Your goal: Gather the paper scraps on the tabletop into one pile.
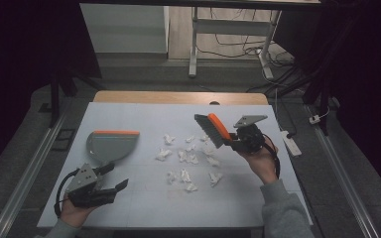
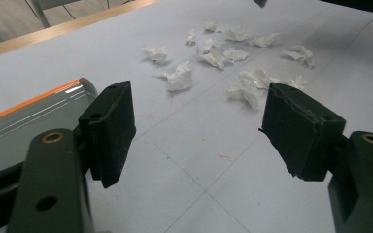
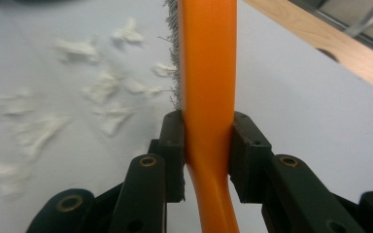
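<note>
An orange-handled brush [image 1: 214, 130] with grey bristles hangs above the right of the white table, my right gripper [image 1: 238, 141] shut on its handle [image 3: 208, 97]. Several crumpled white paper scraps [image 1: 188, 159] lie scattered mid-table, just left of the brush; they show too in the left gripper view [image 2: 233, 63] and, blurred, in the right gripper view [image 3: 77, 102]. A grey dustpan [image 1: 110, 145] with an orange rim lies flat at the left. My left gripper [image 1: 114, 177] stands open and holds nothing, near the front left, just below the dustpan [image 2: 29, 121].
The white table top [image 1: 144, 203] has a wooden strip [image 1: 178, 97] along its far edge. Beyond it are a desk frame and floor cables [image 1: 258, 49]. A power strip [image 1: 291, 142] lies on the floor to the right.
</note>
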A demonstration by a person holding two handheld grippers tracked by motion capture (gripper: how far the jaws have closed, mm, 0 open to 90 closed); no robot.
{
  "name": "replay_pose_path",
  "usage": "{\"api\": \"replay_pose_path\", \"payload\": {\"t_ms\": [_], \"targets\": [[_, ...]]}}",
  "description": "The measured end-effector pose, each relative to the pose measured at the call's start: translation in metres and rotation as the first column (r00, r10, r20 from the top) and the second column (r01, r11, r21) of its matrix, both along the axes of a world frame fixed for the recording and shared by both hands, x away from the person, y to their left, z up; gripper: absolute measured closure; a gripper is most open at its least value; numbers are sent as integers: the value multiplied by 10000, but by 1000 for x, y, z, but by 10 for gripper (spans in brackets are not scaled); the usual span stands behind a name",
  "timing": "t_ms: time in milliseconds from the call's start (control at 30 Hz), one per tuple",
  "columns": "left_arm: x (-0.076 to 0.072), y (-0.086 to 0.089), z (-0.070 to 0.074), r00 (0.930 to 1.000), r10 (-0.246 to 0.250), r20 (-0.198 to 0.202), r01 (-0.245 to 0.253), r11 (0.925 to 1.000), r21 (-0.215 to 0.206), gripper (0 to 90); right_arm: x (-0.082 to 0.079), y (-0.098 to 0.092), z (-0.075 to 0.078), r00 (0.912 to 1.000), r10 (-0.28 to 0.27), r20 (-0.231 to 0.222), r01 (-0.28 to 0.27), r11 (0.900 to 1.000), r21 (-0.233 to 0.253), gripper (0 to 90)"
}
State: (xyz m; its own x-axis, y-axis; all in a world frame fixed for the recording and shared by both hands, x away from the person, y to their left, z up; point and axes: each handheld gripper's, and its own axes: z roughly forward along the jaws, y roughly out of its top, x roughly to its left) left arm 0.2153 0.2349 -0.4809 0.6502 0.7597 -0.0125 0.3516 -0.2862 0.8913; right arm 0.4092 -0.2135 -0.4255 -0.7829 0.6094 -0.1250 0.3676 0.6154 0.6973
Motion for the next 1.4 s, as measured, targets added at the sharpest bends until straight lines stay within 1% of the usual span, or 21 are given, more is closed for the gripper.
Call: {"api": "replay_pose_path", "payload": {"t_ms": [167, 300, 400, 533, 633, 700, 733, 767, 833, 933, 967, 1000, 1033, 1100, 1133, 1167, 1200, 1267, 1300, 1367, 1400], "targets": [[3, -3, -3, 9998, -143, -104, 144, 9998, 97, 284, 33, 7, -1, 9992, -268, -299, 244, 9967, -772, 693], [3, -1, -4, 9999, -107, -99, 108, 9999, 116, 284, 54, 15, -9, 9979, -395, -505, 317, 9888, -1456, 693], [2, 1, -4, 10000, -46, -57, 46, 10000, 58, 286, 64, 24, -14, 9975, -461, -542, 342, 9784, -2037, 693], [2, 3, -5, 10000, 5, -44, -5, 10000, 28, 287, 72, 37, -18, 9986, -251, -457, 108, 9573, -2888, 693], [2, 4, -5, 10000, 72, -48, -71, 10000, 38, 287, 78, 47, -23, 9980, -121, -617, -85, 9463, -3231, 693], [1, 4, -6, 9999, 101, -32, -101, 9999, 4, 288, 78, 52, -26, 9969, 14, -792, -282, 9406, -3383, 694], [1, 4, -6, 9999, 104, -20, -104, 9999, -1, 288, 77, 54, -26, 9962, 101, -862, -381, 9432, -3299, 694], [1, 4, -6, 9999, 103, -17, -103, 9999, 1, 289, 75, 56, -25, 9943, 213, -1047, -557, 9394, -3383, 695], [2, 5, -6, 9999, 109, -7, -109, 9999, 71, 289, 69, 60, -26, 9922, 489, -1143, -878, 9266, -3656, 695], [2, 5, -5, 10000, 79, -17, -79, 10000, 54, 290, 57, 63, -26, 9845, 956, -1468, -1471, 9060, -3969, 698], [2, 5, -5, 10000, 98, 17, -98, 9999, 49, 290, 52, 63, -25, 9813, 1141, -1549, -1683, 8993, -4036, 698], [2, 5, -5, 10000, 74, 23, -74, 10000, 55, 289, 47, 63, -24, 9765, 1362, -1669, -1932, 8964, -3989, 698], [1, 5, -5, 10000, 84, 46, -84, 9999, 56, 290, 41, 63, -22, 9690, 1638, -1848, -2251, 8939, -3876, 698], [2, 5, -5, 10000, 75, 41, -76, 10000, 53, 290, 28, 62, -17, 9547, 1891, -2298, -2647, 8925, -3653, 698], [2, 5, -5, 10000, 78, 40, -79, 10000, 46, 290, 22, 62, -14, 9574, 1975, -2108, -2651, 8905, -3697, 697], [2, 5, -5, 10000, 67, 20, -67, 10000, 26, 290, 18, 61, -10, 9635, 1977, -1807, -2531, 8926, -3730, 697], [3, 4, -5, 10000, 75, 32, -75, 10000, 29, 290, 16, 61, -6, 9695, 1888, -1562, -2348, 8983, -3713, 697], [3, 3, -4, 10000, 77, 54, -77, 10000, 50, 291, 16, 61, 2, 9812, 1645, -1011, -1891, 9240, -3324, 697], [2, 3, -4, 10000, 58, 64, -58, 10000, 67, 291, 19, 62, 5, 9845, 1565, -789, -1736, 9319, -3184, 697], [2, 2, -4, 9999, 46, 109, -46, 10000, 84, 291, 29, 66, 6, 9877, 1433, -621, -1557, 9354, -3175, 696], [2, 3, -4, 9999, 47, 114, -48, 10000, 80, 291, 35, 70, 4, 9884, 1416, -556, -1520, 9313, -3309, 697]]}}
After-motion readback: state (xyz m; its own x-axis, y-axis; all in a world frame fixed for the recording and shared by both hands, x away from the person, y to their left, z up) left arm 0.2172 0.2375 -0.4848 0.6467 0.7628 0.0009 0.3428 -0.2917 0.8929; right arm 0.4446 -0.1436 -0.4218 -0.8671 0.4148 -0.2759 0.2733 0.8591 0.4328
